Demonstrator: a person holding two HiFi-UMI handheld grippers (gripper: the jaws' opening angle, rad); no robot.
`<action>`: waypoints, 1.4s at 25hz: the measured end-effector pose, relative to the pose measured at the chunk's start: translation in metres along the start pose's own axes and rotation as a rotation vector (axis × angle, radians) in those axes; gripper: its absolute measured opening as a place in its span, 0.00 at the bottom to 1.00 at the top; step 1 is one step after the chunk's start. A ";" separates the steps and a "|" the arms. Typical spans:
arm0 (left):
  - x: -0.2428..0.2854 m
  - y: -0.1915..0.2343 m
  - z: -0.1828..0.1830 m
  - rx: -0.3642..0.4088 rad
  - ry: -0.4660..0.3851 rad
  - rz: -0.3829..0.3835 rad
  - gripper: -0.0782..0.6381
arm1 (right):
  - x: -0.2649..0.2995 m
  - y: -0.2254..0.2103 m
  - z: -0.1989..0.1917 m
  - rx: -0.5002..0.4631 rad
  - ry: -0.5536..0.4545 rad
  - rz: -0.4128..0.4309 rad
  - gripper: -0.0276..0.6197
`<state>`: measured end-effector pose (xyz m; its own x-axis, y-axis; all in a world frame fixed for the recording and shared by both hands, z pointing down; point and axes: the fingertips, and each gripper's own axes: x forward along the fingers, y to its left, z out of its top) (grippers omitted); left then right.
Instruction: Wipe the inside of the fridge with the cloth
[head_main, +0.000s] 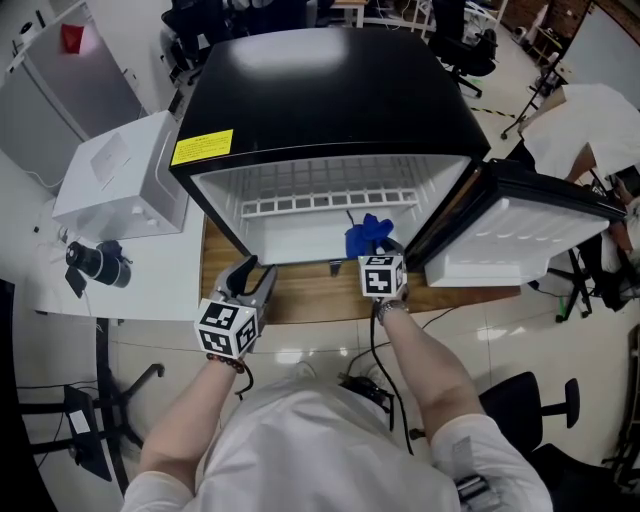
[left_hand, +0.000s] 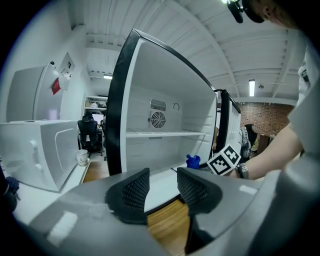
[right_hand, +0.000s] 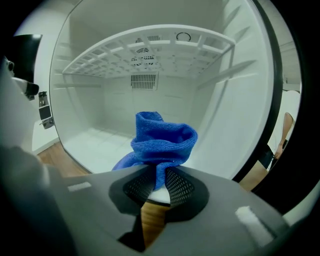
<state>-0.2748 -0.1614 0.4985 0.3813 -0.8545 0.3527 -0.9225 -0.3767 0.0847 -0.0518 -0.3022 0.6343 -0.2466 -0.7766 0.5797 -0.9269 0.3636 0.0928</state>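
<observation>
A small black fridge (head_main: 330, 90) stands on a wooden table with its door (head_main: 520, 225) swung open to the right; its white interior (right_hand: 150, 100) has a wire shelf (head_main: 330, 200). My right gripper (head_main: 378, 250) is shut on a bunched blue cloth (right_hand: 160, 142), held at the fridge's opening on the right side, just over the inner floor (right_hand: 95, 142). The cloth (head_main: 368, 235) also shows in the head view and the cloth (left_hand: 192, 161) in the left gripper view. My left gripper (head_main: 250, 275) hangs open and empty in front of the fridge's lower left corner, its pads (left_hand: 136, 189) wide apart.
A white appliance (head_main: 125, 185) sits left of the fridge on a white surface, with a dark camera-like object (head_main: 95, 262) near it. A wooden tabletop (head_main: 300, 290) runs under the fridge front. Office chairs (head_main: 535, 410) and another person (head_main: 590, 130) are around.
</observation>
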 end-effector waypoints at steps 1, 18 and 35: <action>0.001 -0.002 0.000 0.000 0.000 -0.002 0.34 | 0.000 -0.003 0.000 -0.003 0.001 -0.006 0.14; 0.033 -0.048 0.015 0.026 0.012 -0.115 0.34 | -0.039 -0.007 0.029 -0.058 -0.118 0.153 0.14; 0.072 -0.161 0.023 0.195 0.098 -0.552 0.44 | -0.172 0.035 0.047 -0.297 -0.237 0.775 0.14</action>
<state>-0.0978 -0.1705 0.4887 0.7857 -0.4800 0.3903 -0.5576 -0.8227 0.1108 -0.0554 -0.1796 0.5002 -0.8620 -0.3290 0.3856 -0.3689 0.9289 -0.0322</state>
